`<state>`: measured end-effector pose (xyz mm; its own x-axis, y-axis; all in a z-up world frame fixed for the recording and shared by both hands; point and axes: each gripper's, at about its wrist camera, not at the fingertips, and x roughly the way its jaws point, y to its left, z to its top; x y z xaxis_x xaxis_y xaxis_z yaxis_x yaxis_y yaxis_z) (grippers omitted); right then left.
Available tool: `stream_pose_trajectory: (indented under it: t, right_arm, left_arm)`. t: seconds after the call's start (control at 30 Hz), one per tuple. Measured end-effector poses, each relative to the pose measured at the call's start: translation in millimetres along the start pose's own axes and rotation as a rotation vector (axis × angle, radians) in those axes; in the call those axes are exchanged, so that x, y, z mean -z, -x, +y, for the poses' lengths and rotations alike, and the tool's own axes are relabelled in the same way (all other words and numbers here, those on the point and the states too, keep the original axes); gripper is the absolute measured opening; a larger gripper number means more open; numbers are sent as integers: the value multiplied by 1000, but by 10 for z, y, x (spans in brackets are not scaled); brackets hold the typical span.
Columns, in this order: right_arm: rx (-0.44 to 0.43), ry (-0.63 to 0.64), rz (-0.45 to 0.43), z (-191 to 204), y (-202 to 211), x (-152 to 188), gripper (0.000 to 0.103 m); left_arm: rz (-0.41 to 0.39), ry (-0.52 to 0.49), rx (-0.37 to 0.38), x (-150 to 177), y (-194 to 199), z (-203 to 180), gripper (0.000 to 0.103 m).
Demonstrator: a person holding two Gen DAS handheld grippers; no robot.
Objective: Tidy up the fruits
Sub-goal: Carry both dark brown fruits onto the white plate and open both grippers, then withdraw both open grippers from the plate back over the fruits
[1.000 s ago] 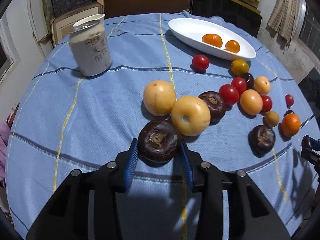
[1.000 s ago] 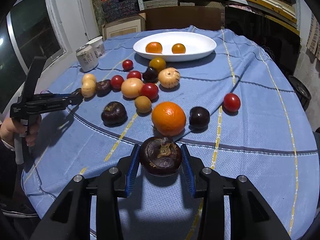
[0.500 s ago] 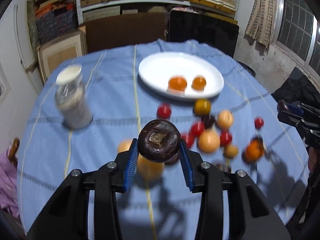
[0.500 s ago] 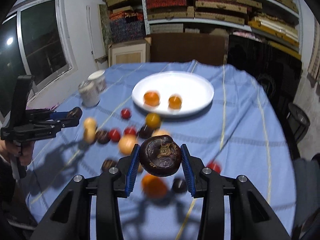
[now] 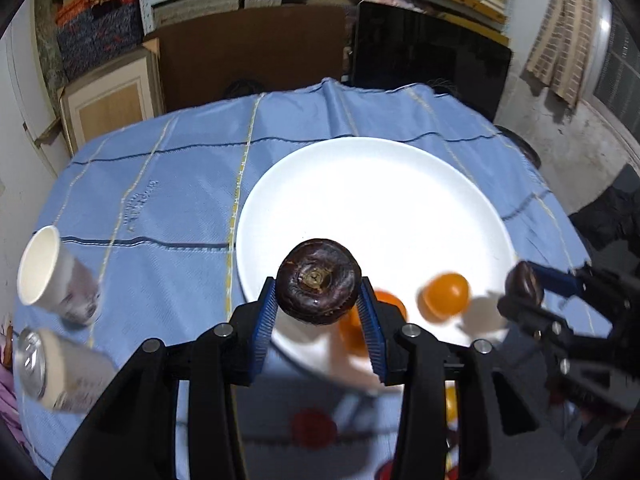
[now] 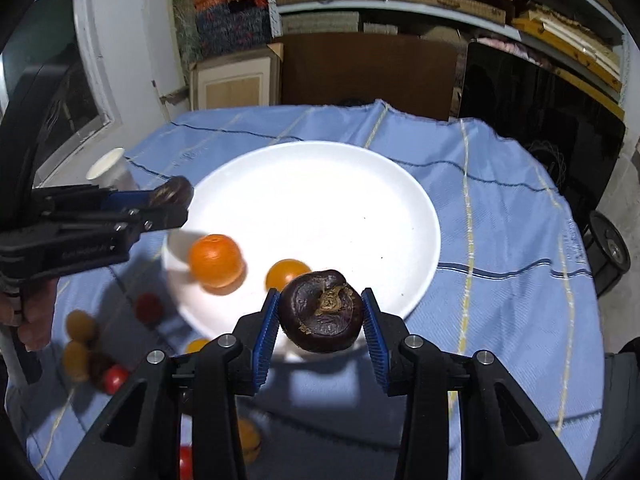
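Observation:
My left gripper point(image 5: 319, 306) is shut on a dark purple fruit point(image 5: 319, 286) and holds it in the air over the near edge of the white plate point(image 5: 372, 196). My right gripper point(image 6: 321, 316) is shut on another dark purple fruit point(image 6: 322, 310), above the plate's point(image 6: 320, 196) near right rim. Two orange fruits point(image 6: 216, 260) point(image 6: 286, 274) lie in the plate. Each gripper shows in the other's view, the right gripper point(image 5: 524, 284) at the right and the left gripper point(image 6: 172, 196) at the left.
A drink can point(image 5: 52, 368) and a white paper cup point(image 5: 52, 276) stand at the left of the blue tablecloth point(image 5: 160, 200). Several red, yellow and orange fruits point(image 6: 112, 376) lie on the cloth below the plate. Shelves and boxes stand behind the table.
Both grippers have lifted their dark fruits off the cloth and carried them forward to the plate, which now fills the middle of both views.

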<state>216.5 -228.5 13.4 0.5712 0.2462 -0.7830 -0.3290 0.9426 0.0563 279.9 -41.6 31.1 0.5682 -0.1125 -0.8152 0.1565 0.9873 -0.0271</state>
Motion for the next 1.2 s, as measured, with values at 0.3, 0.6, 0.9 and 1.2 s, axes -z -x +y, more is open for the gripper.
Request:
stream_pose_trajectory:
  t: [0.3, 0.6, 0.9, 1.2]
  right_arm:
    - [-82, -149, -65, -241, -6, -9, 66]
    - [-78, -151, -101, -177, 695, 528, 75]
    - [-10, -106, -86, 108, 1142, 1330, 81]
    - [-51, -141, -58, 346, 1317, 1875, 81]
  left_arm:
    - [0, 41, -31, -43, -154, -35, 74]
    - [-29, 8, -36, 597, 461, 14, 83]
    - [-68, -41, -53, 1441, 1010, -112, 89]
    - [-40, 14, -18, 2160, 1168, -102, 92]
